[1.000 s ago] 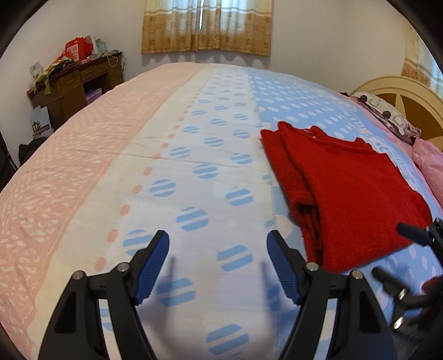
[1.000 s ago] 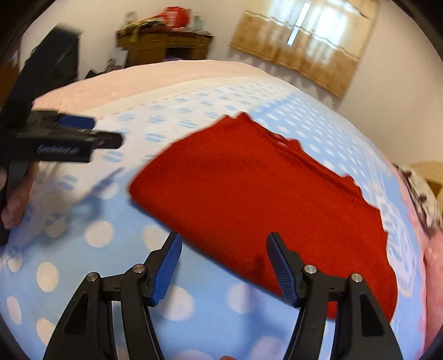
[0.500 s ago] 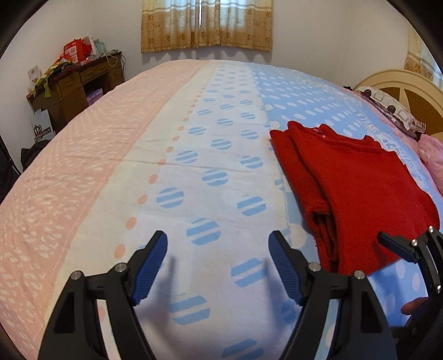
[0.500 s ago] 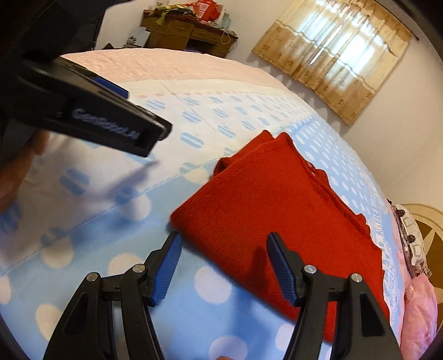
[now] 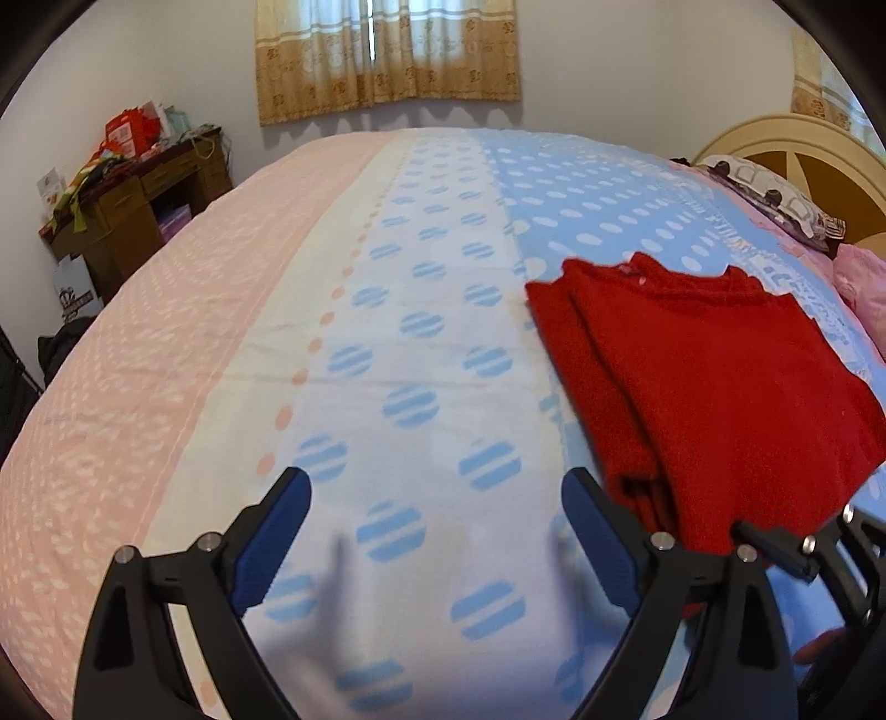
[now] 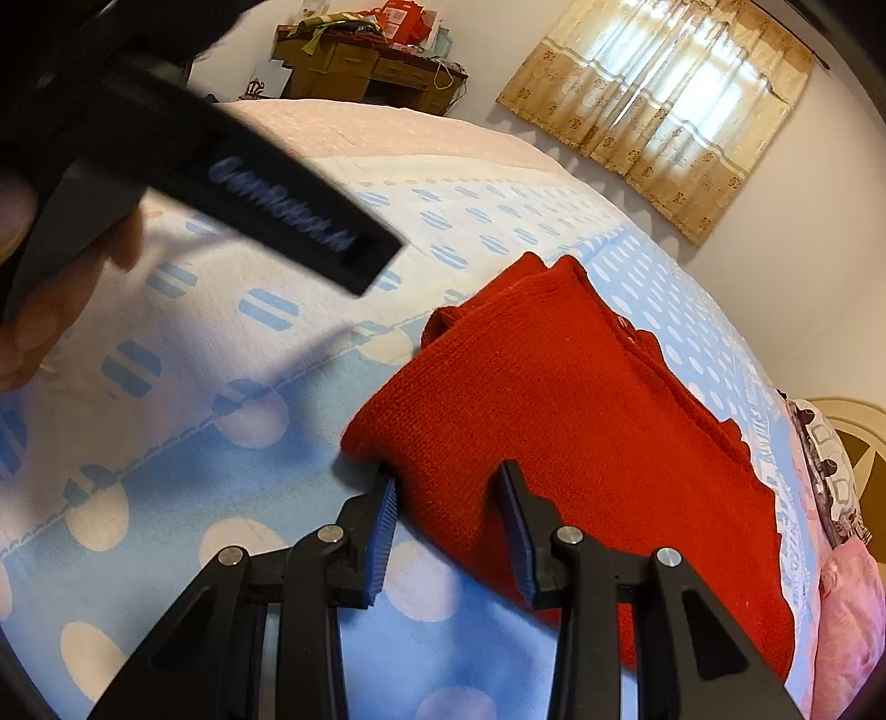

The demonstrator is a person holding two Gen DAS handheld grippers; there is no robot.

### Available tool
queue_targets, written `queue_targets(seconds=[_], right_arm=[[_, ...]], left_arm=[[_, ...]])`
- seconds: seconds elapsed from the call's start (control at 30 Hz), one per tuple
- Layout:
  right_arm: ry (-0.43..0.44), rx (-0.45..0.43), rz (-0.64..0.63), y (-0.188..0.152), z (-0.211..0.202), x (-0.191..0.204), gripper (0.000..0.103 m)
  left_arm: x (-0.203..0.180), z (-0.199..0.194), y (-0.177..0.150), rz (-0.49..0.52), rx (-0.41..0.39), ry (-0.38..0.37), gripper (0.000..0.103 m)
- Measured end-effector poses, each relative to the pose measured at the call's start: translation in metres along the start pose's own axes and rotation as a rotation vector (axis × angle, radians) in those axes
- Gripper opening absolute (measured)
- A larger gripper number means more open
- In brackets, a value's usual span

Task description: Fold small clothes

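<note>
Sweater (image 6: 581, 432) lies folded on the bed (image 5: 387, 343). Right gripper (image 6: 451, 526) is closing on its near edge, not yet clamped; left gripper (image 5: 437, 531) is opening, empty. A shallow bite could slip off, spoiling the fold.

- My view is filled by a wide bed in a pink, cream and blue dotted sheet (image 5: 232, 354).
- Beyond the bed, gold-patterned curtains (image 5: 387, 52) glow on a plain white wall (image 5: 637, 72).
- Left of the bed stands a cluttered brown wooden desk (image 5: 138, 210).
- At its right, a cream headboard (image 5: 792, 149).
</note>
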State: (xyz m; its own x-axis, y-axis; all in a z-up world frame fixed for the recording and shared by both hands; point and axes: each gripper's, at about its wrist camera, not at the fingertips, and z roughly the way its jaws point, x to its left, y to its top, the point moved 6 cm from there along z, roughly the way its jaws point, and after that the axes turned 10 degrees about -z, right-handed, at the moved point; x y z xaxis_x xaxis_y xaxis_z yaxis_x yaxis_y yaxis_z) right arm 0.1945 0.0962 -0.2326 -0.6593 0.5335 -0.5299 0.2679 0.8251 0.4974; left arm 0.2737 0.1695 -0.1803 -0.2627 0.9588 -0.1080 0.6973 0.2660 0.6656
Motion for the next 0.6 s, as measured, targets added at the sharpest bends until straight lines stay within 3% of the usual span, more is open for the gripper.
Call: queue_targets(seconds=[0.2, 0.37, 0.6], right_arm=[[-0.017, -0.005, -0.009, 0.001, 0.001, 0.002, 0.037], [-0.019, -0.007, -0.008, 0.001, 0.0, 0.003, 0.037], [-0.031, -0.007, -0.017, 0.0, -0.001, 0.007, 0.037]], left_arm=[[-0.019, 0.009, 0.021, 0.011, 0.006, -0.103, 0.095], [-0.042, 0.025, 0.036, 0.015, 0.056, -0.219, 0.095], [-0.063, 0.056, 0.05, -0.034, 0.118, -0.284, 0.095]])
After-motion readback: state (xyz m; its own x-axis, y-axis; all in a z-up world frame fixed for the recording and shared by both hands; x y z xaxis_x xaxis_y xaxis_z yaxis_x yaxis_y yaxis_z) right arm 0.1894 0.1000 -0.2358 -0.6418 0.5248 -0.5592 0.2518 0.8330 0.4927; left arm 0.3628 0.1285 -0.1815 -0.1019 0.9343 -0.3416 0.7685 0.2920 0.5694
